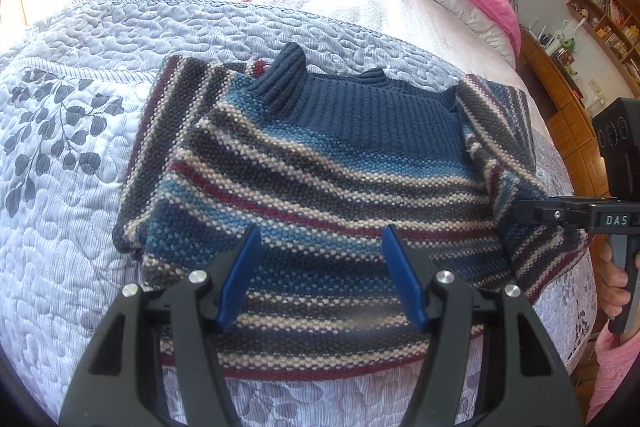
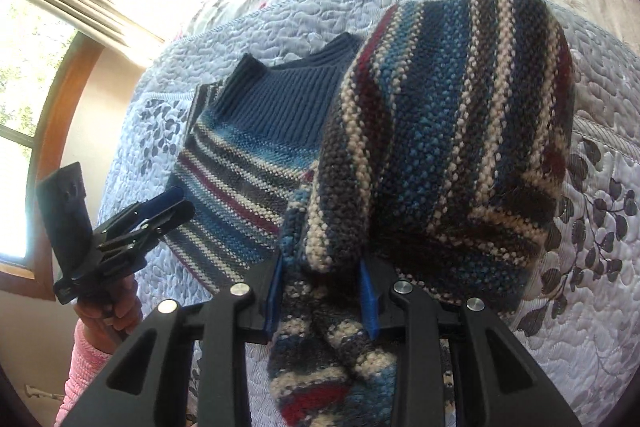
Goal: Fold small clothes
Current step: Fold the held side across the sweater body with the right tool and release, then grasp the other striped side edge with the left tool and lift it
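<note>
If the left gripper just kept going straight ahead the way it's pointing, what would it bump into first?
Most likely the striped knitted sweater lying on the quilted grey bedspread. The left gripper, jaws open and empty, points at its body just below the ribbed navy collar; how far off is unclear.

Left gripper (image 1: 320,275): jaws spread wide apart, blue fingertips (image 1: 240,279) empty, hovering.
Right gripper (image 2: 324,303): jaws closed in on a bunched sleeve (image 2: 320,227) of the striped sweater, lifting it.
Left hand (image 2: 108,311): wrapped around its handle, pink cuff at the wrist.
Right hand (image 1: 614,287): fingers curled round its grip.
</note>
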{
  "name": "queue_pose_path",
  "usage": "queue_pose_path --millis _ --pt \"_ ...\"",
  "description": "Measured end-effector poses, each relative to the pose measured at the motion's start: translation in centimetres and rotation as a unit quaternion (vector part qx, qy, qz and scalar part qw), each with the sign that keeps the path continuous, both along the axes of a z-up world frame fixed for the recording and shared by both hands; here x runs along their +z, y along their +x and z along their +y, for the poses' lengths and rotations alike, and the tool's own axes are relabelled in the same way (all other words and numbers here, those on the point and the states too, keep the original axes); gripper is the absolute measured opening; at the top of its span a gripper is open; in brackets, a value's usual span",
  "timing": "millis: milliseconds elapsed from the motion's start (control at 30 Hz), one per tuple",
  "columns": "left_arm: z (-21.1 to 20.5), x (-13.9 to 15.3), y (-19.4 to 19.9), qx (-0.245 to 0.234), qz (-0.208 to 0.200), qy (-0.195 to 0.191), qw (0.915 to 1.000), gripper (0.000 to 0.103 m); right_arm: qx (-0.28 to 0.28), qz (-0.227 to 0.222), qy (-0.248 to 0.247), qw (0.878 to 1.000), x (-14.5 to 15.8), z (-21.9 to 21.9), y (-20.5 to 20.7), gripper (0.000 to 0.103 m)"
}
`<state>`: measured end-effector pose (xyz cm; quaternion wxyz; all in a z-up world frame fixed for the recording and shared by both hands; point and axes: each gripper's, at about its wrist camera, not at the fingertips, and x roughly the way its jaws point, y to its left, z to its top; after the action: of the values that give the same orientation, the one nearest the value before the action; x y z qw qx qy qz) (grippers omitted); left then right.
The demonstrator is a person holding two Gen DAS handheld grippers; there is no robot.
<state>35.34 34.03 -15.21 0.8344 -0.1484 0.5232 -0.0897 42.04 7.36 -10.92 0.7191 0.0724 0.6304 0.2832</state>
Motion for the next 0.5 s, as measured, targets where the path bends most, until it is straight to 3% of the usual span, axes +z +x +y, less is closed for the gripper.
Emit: queue_pose_path --millis 167,267,500 --pt "0.1 0.0 0.2 0.002 0.000 -0.003 1.0000 0.063 0.011 0.004 -0.017 1.000 -1.9 0.8 -0.3 0.034" --pt "-0.1 0.1 0.3 0.002 0.002 -0.005 1.0000 0.063 0.012 0.021 0.007 1.000 -1.8 0.6 -0.2 0.046" --pt "-1.1 1.0 0.5 -0.004 0.000 -0.031 0.9995 0.063 0.001 0.013 0.053 0.999 2.3 -1.6 -0.8 0.049"
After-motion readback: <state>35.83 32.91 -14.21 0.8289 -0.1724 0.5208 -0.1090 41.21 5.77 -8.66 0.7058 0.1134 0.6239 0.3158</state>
